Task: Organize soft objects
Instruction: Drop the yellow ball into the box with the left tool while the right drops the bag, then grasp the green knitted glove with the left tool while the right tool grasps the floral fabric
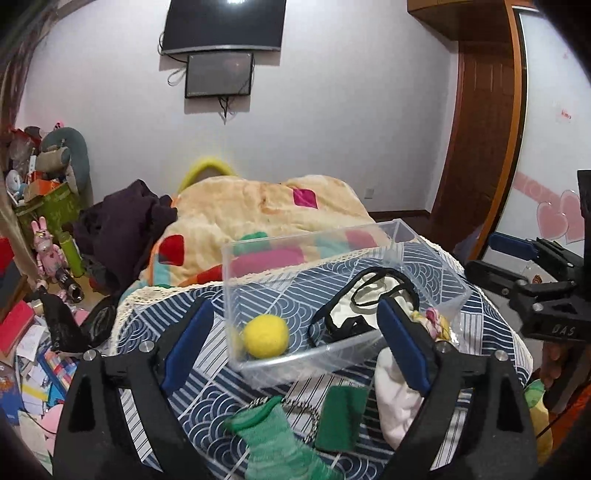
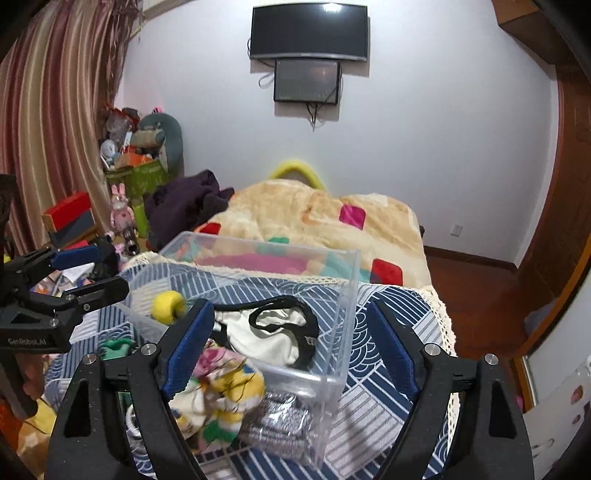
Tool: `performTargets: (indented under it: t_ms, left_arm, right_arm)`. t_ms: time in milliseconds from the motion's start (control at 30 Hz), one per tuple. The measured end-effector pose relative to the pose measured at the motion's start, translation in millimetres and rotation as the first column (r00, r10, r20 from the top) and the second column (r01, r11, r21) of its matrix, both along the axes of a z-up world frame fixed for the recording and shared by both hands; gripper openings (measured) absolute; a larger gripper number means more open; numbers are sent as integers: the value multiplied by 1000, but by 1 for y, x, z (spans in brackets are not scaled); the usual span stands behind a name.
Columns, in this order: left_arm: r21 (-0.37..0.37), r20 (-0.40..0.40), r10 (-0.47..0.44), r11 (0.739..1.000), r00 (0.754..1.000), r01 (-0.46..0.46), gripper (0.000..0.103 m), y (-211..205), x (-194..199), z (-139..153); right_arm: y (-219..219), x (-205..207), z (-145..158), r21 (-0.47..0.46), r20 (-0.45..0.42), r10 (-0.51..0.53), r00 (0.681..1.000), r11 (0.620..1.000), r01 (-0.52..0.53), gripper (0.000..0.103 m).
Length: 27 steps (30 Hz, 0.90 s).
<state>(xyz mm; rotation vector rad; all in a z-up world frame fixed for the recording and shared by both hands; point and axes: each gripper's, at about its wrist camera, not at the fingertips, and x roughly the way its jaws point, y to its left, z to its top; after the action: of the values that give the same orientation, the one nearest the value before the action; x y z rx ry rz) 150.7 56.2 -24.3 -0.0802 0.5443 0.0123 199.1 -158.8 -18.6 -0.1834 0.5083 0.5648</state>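
A clear plastic box (image 1: 306, 236) (image 2: 273, 243) stands on the blue-and-white patterned bed cover (image 1: 207, 402) (image 2: 354, 424). Inside it lie a yellow felt ball (image 1: 265, 336) (image 2: 168, 304) and a white garment with black trim (image 1: 369, 306) (image 2: 273, 332). A floral cloth (image 2: 221, 391) (image 1: 436, 325) bunches at the box's near corner, beside a grey knit piece (image 2: 277, 421). In front of the box lie a green sock (image 1: 273, 435), a green cloth (image 1: 341, 417) and a white cloth (image 1: 399, 398). My left gripper (image 1: 293, 343) (image 2: 88, 273) and right gripper (image 2: 291, 347) (image 1: 498, 258) both hover open before the box, holding nothing.
A beige blanket with coloured squares (image 1: 258, 206) (image 2: 314, 210) covers the far bed, with dark purple clothes (image 1: 122, 221) at its left. Toys, boxes and papers litter the floor at left (image 1: 33, 369). A wooden door (image 1: 480, 129) stands right; two screens (image 2: 308, 33) hang on the wall.
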Motion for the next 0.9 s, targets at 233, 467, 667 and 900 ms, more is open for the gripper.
performTargets:
  t_ms: [233, 467, 667, 900]
  left_arm:
    - [30, 1, 15, 999, 1000, -15, 98, -1, -34, -12]
    - [-1, -110, 40, 999, 993, -40, 98, 7, -47, -60]
    - [-38, -207, 60, 997, 977, -69, 98, 16, -42, -101]
    - [-50, -214, 18, 998, 977, -30, 75, 7, -44, -116]
  right_arm:
    - [-3, -25, -11, 45, -2, 31, 1000, 999, -30, 86]
    - [12, -27, -42, 49, -74, 58, 996, 997, -54, 86]
    - [23, -26, -52, 57, -115, 85, 990, 995, -79, 84]
    - [24, -12, -59, 108, -187, 78, 979, 992, -59, 81]
